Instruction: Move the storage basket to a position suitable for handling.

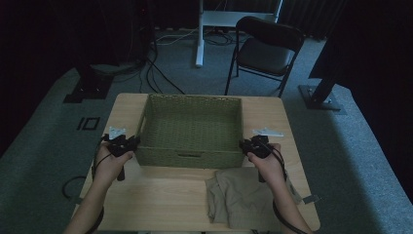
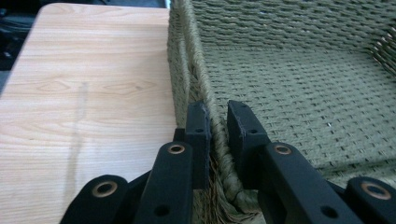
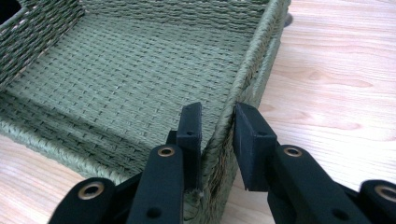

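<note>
Green woven basket sits mid-frame on the wooden table. Left gripper and right gripper each pinch a side rim. High view adds a khaki cloth lower right.

The left gripper straddles the braided rim of the green woven basket, one black jaw outside the wall and one inside, both pressed against it; bare light wooden table lies beside the basket
</note>
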{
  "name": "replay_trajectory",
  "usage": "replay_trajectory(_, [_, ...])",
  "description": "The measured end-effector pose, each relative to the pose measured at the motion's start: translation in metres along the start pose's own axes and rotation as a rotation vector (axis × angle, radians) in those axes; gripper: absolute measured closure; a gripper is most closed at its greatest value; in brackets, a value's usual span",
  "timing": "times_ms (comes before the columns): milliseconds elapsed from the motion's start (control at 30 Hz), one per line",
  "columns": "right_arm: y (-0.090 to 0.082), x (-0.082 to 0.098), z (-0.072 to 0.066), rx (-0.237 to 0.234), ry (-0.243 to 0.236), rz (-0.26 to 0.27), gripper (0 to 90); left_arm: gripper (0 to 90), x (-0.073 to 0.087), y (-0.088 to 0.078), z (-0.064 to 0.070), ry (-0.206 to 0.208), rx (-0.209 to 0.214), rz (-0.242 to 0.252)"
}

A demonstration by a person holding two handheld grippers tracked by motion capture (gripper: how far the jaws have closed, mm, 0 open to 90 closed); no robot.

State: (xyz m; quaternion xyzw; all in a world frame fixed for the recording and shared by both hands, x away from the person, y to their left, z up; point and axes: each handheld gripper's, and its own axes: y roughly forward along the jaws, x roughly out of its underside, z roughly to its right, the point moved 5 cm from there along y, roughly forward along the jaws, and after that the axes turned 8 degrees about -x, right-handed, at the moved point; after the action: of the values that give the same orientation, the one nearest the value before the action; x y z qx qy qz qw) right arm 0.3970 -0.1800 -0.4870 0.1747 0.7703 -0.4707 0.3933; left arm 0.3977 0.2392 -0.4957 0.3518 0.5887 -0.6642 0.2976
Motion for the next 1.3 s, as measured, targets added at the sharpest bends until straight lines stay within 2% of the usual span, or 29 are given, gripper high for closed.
replay_trajectory(233, [-0.004, 0.001, 0.005, 0.000, -0.001, 0.001, 72.5, 79.9, 0.000, 0.000, 0.004, 0.002, -0.004, -0.011])
replay_trajectory(333, [-0.004, 0.001, 0.005, 0.001, 0.002, 0.001, 71.6, 74.2, -0.001, 0.000, 0.004, -0.009, 0.014, -0.016])
replay_trajectory(367, [-0.005, 0.001, 0.005, 0.002, 0.004, 0.002, 71.1, 74.2, -0.005, -0.002, 0.005, -0.021, 0.033, -0.014])
replay_trajectory(400, [-0.006, -0.001, 0.004, 0.006, -0.014, 0.011, 69.7, 66.1, -0.008, -0.002, 0.005, -0.030, 0.058, -0.004])
replay_trajectory(467, [-0.009, -0.005, 0.004, 0.000, -0.024, 0.033, 64.5, 56.2, -0.015, -0.004, 0.006, -0.041, 0.099, 0.033])
replay_trajectory(533, [-0.012, -0.011, 0.003, -0.012, -0.035, 0.052, 58.4, 46.5, -0.023, -0.004, 0.006, -0.056, 0.114, 0.066])
replay_trajectory(567, [-0.013, -0.014, 0.003, -0.011, -0.033, 0.067, 56.1, 45.5, -0.027, -0.004, 0.006, -0.058, 0.106, 0.075])
replay_trajectory(633, [-0.014, -0.023, 0.004, -0.022, -0.009, 0.099, 51.3, 43.0, -0.034, -0.002, 0.004, -0.036, 0.087, 0.085])
replay_trajectory(733, [-0.013, -0.035, 0.003, -0.014, -0.004, 0.132, 49.5, 40.8, -0.042, 0.003, 0.000, 0.001, 0.051, 0.097])
replay_trajectory(800, [-0.011, -0.041, 0.001, -0.010, 0.010, 0.120, 48.1, 37.9, -0.047, 0.008, -0.004, 0.000, 0.036, 0.098])
replay_trajectory(867, [-0.006, -0.047, 0.002, -0.001, 0.020, 0.134, 46.3, 37.8, -0.051, 0.013, -0.008, 0.018, 0.005, 0.106])
replay_trajectory(1000, [0.009, -0.053, 0.011, 0.057, 0.033, 0.148, 44.5, 37.8, -0.051, 0.026, -0.013, 0.033, -0.008, 0.097])
replay_trajectory(1067, [0.018, -0.052, 0.018, 0.075, 0.059, 0.139, 44.3, 37.8, -0.049, 0.031, -0.014, 0.038, -0.005, 0.090])
replay_trajectory(1167, [0.031, -0.047, 0.024, 0.085, 0.082, 0.104, 44.9, 37.8, -0.043, 0.040, -0.016, 0.034, -0.013, 0.078])
replay_trajectory(1200, [0.035, -0.044, 0.026, 0.091, 0.082, 0.089, 45.1, 37.8, -0.042, 0.042, -0.015, 0.002, 0.004, 0.078])
replay_trajectory(1267, [0.041, -0.039, 0.027, 0.099, 0.086, 0.074, 45.1, 40.3, -0.040, 0.045, -0.014, -0.034, 0.022, 0.072])
replay_trajectory(1300, [0.044, -0.037, 0.028, 0.100, 0.090, 0.067, 45.4, 42.2, -0.040, 0.046, -0.013, -0.039, 0.025, 0.073])
